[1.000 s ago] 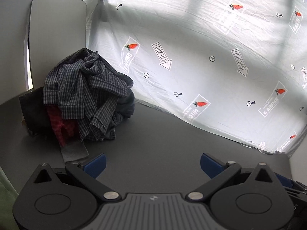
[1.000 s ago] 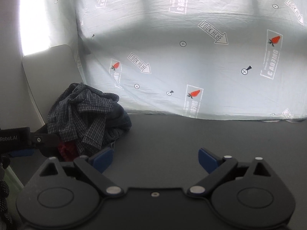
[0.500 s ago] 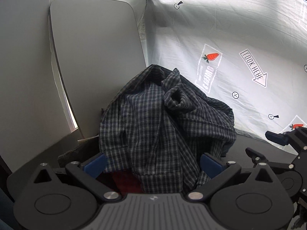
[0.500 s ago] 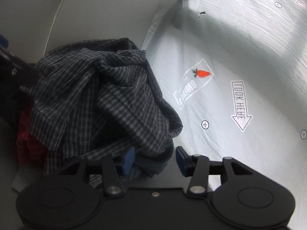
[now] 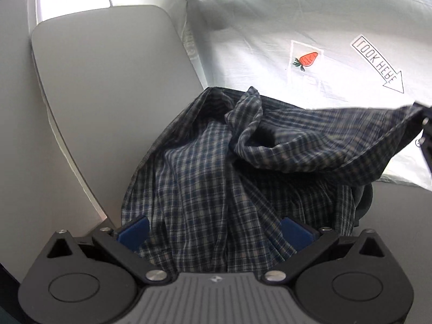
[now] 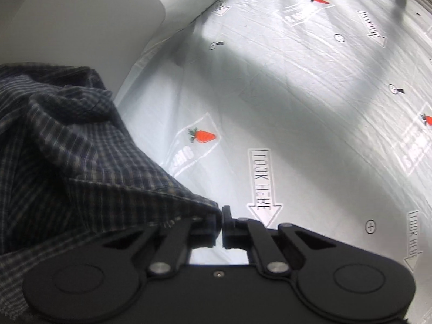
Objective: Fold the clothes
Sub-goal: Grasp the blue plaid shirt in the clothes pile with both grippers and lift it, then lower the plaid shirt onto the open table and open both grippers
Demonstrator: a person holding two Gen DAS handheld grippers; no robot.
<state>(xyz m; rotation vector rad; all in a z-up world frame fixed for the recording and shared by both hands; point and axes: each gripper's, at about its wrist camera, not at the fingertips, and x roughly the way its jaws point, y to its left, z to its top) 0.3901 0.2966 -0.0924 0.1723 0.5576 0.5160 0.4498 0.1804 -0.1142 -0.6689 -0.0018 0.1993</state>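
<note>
A dark blue plaid shirt (image 5: 216,178) lies crumpled on top of a pile of clothes. My left gripper (image 5: 214,232) is open, its blue pads on either side of the shirt's lower folds. My right gripper (image 6: 219,225) is shut on an edge of the plaid shirt (image 6: 81,156) and holds it lifted and stretched away from the pile. It shows at the right edge of the left wrist view (image 5: 426,135), with the cloth taut toward it.
A grey rounded panel (image 5: 108,86) stands behind the pile at the left. A white sheet with carrot and arrow prints (image 6: 297,108) hangs as the backdrop. The dark grey tabletop (image 5: 399,210) shows at the right of the pile.
Both grippers moved in to the pile. My right gripper closed on the shirt's edge and pulled it up and to the right. My left gripper came down over the shirt, still open.
</note>
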